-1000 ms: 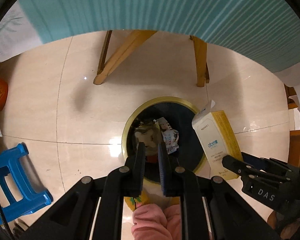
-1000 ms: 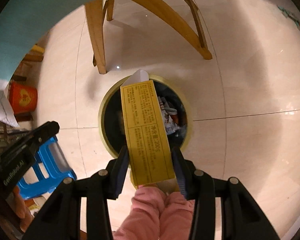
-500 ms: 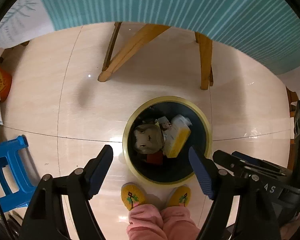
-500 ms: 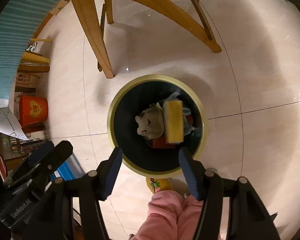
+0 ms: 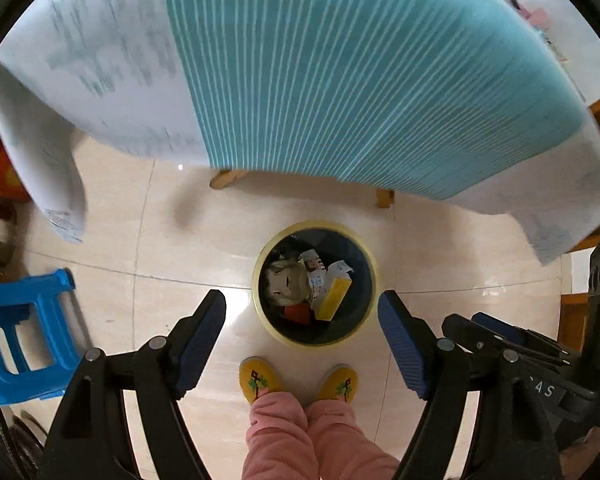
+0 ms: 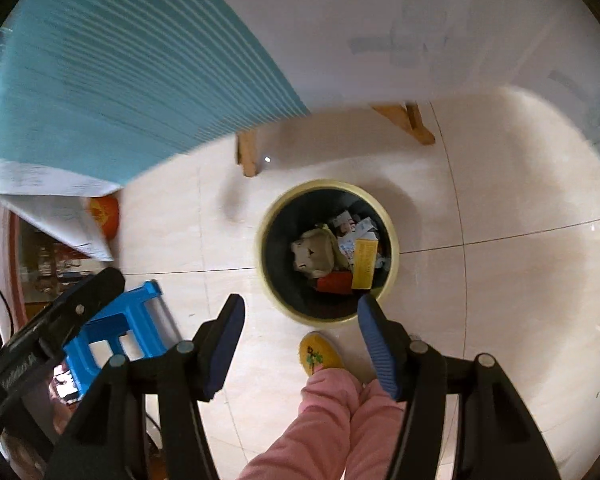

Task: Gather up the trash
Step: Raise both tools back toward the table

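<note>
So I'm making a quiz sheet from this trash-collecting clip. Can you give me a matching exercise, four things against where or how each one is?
Things:
1. yellow box
2. blue stool
3. yellow slippers
4. left hand-held gripper

Places or states:
A. on the floor beside the bin
B. open, holding nothing
C. lying inside the bin
D. at the left edge of the floor

Pairs: 1-C, 2-D, 3-A, 4-B
</note>
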Demonstrator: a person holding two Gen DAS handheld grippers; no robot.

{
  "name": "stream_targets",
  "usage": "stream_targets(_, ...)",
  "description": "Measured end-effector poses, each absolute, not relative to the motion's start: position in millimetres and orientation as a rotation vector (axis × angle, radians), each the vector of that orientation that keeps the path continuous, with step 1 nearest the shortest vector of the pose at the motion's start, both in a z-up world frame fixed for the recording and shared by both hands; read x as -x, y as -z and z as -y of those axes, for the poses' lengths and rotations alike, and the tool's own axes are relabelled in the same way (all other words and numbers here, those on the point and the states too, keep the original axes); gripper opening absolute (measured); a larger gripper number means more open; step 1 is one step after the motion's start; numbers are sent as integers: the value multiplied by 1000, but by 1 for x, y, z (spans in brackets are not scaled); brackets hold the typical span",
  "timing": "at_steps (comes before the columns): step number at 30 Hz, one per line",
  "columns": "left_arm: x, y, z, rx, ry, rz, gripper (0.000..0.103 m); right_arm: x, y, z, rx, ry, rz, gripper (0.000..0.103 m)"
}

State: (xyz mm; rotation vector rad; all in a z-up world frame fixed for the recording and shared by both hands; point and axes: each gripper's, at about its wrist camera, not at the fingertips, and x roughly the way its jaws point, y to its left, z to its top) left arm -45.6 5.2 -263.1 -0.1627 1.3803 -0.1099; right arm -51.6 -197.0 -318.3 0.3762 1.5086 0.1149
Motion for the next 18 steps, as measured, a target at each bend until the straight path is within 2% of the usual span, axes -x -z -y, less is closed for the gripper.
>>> stream_targets(11,37,111,-23,114,165,-1231,77,54,177,188,-304,-158,-1375,59)
stream_targets(18,31,55,-42,99,172,-1154,77,42,112,183,-304,-142,-1273,59)
